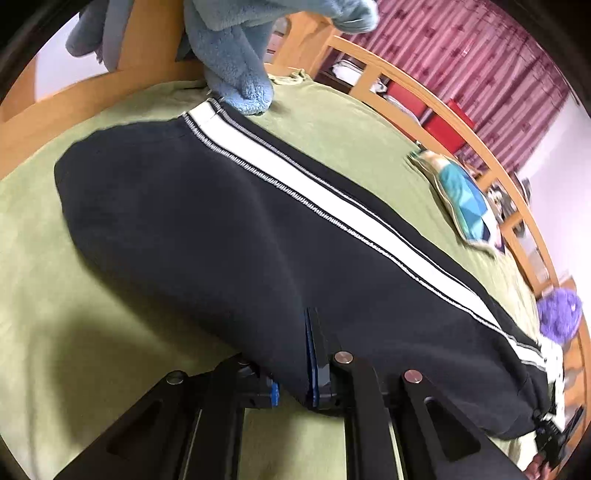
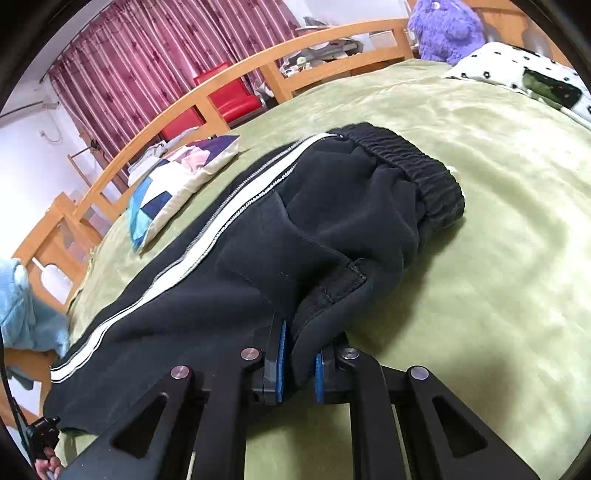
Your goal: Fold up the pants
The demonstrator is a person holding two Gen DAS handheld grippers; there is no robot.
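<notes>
Black pants [image 1: 221, 221] with a white side stripe lie lengthwise on the green bed cover [image 1: 37, 277]. In the left wrist view my left gripper [image 1: 295, 369] is shut on the near edge of the pants at the leg part. In the right wrist view the pants [image 2: 332, 221] show their elastic waistband [image 2: 417, 166] at the far right. My right gripper [image 2: 299, 365] is shut on a bunched fold of the pants near the crotch seam. The left gripper [image 2: 40, 432] shows at the lower left of the right wrist view.
A patchwork pillow [image 2: 177, 184] lies beyond the pants. A blue plush toy [image 1: 236, 66] sits at the leg end. A purple plush toy [image 2: 447, 29] and a black-and-white spotted blanket [image 2: 517, 70] are near the waist end. A wooden bed rail [image 2: 229, 85] borders the far side.
</notes>
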